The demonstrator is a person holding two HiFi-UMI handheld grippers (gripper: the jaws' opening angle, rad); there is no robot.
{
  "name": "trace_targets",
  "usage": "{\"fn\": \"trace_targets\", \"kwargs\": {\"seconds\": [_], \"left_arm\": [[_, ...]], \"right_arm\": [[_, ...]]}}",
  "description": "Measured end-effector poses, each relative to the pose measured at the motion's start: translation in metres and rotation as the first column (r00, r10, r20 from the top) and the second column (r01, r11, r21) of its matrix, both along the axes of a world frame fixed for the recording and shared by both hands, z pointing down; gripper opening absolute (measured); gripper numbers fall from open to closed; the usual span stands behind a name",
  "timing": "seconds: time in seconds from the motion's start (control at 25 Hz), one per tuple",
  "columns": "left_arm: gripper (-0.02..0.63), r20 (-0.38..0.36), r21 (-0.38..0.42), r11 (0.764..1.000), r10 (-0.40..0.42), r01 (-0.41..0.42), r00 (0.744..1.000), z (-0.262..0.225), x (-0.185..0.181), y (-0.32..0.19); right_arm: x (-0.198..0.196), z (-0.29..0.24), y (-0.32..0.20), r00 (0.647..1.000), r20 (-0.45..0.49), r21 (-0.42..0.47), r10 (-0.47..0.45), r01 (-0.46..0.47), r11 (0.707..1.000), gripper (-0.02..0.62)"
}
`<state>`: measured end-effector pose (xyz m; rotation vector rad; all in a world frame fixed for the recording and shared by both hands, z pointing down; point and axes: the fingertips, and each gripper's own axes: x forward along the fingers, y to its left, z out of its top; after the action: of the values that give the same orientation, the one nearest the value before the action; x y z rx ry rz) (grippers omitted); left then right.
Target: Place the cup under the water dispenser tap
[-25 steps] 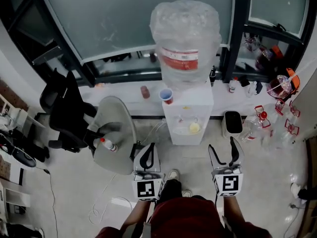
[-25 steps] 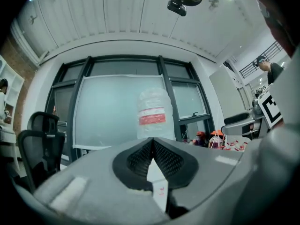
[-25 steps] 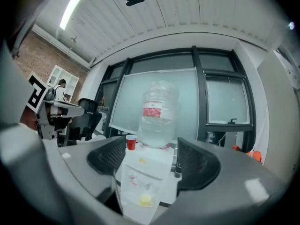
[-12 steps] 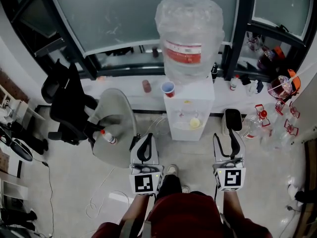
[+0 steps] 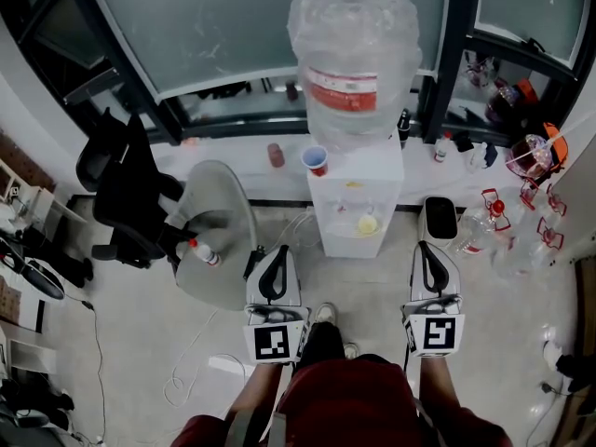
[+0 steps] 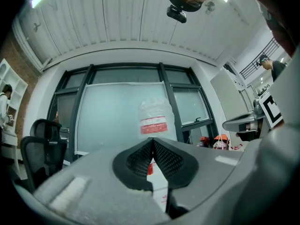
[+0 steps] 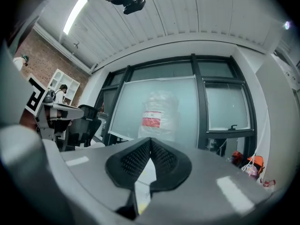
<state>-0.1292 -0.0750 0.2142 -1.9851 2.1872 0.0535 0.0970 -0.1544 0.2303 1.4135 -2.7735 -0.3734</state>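
Atop dispenser | red cup, upright, pale rim | left hand-held gripper, right hand-held gripper: pressed together, empty

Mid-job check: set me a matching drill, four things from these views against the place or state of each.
Things:
1. cup
2. water jug
3. small red-capped bottle
4. right tongs

Places or states:
A. shut, nothing between them
B. lying on the round grey surface
C. on the dispenser top, beside the jug
D. mounted on the dispenser, red label

Pairs: 1-C, 2-D, 3-B, 4-A
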Motion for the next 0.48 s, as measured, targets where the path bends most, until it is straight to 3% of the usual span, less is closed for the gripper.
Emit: {"fn": "trace_targets", "kwargs": {"seconds": [0.48], "left_arm": [[0.006, -0.003, -0.006, 1.0, 0.01, -0.01, 1.0, 0.0054, 0.0041, -0.0038]], "right_arm": [[0.0043, 0.0069, -0.0041, 1.0, 0.003, -0.034, 0.014, -0.014, 0.999, 0.0]]}}
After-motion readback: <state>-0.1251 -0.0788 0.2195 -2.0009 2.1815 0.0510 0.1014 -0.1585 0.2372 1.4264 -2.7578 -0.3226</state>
